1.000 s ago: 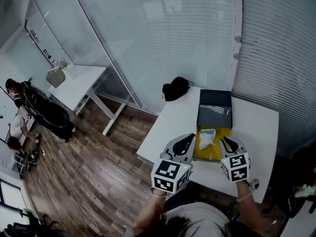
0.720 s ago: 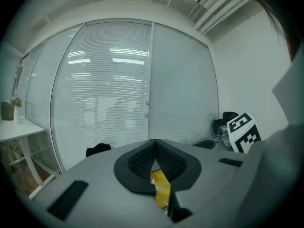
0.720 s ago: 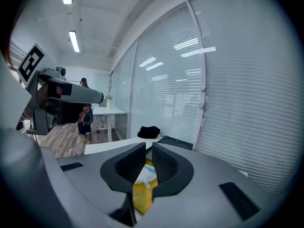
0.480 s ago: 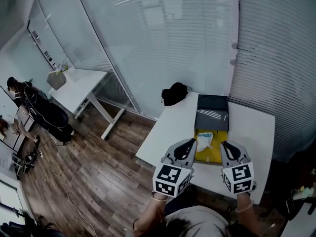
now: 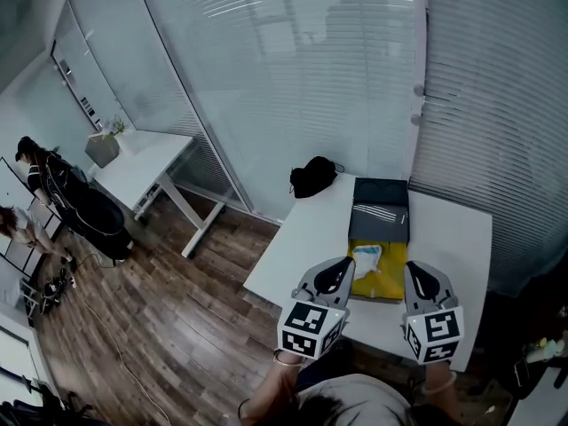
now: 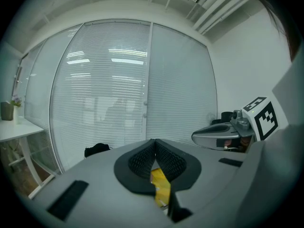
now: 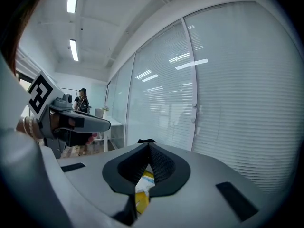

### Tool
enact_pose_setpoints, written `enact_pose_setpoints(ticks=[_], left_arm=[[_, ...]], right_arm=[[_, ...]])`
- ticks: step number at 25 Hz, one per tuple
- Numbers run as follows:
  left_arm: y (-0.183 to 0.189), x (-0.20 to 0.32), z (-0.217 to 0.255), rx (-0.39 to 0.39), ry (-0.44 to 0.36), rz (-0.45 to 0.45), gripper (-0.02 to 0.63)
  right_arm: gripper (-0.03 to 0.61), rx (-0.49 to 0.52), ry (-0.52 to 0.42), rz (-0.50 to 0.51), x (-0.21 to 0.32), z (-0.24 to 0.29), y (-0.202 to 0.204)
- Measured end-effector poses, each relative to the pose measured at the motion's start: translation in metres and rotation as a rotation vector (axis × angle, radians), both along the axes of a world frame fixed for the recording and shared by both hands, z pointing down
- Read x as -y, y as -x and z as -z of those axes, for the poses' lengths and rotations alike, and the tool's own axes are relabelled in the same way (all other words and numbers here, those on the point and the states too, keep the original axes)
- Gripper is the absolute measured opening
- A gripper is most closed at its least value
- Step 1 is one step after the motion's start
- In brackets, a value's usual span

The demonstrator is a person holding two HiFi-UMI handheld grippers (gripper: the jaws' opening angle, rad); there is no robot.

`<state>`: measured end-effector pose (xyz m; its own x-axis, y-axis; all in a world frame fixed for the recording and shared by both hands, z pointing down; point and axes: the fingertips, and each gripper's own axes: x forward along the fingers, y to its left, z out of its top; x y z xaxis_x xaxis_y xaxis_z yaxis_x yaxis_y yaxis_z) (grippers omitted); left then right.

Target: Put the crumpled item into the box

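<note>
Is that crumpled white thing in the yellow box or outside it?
Inside, it seems: the crumpled white item lies within the yellow box, near its far left corner; the box's walls are too small to make out.

Bare white table [image 5: 303,238] left and right of the open box [image 5: 395,272]; black bag [image 5: 312,177] at far-left corner

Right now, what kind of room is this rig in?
Most likely an office: glass partitions with slatted blinds, a white desk across the room, and a wood-look floor.
</note>
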<state>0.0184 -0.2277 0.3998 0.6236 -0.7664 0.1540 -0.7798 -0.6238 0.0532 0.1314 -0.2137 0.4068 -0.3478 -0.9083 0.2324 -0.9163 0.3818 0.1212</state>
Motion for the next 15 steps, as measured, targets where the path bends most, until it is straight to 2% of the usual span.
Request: enact_pose_setpoints(ticks=[15], left_arm=[[0.001, 0.016, -0.004, 0.01, 0.01, -0.004, 0.018]], right_arm=[[0.026, -0.015, 0.022, -0.009, 0.012, -0.005, -0.002]])
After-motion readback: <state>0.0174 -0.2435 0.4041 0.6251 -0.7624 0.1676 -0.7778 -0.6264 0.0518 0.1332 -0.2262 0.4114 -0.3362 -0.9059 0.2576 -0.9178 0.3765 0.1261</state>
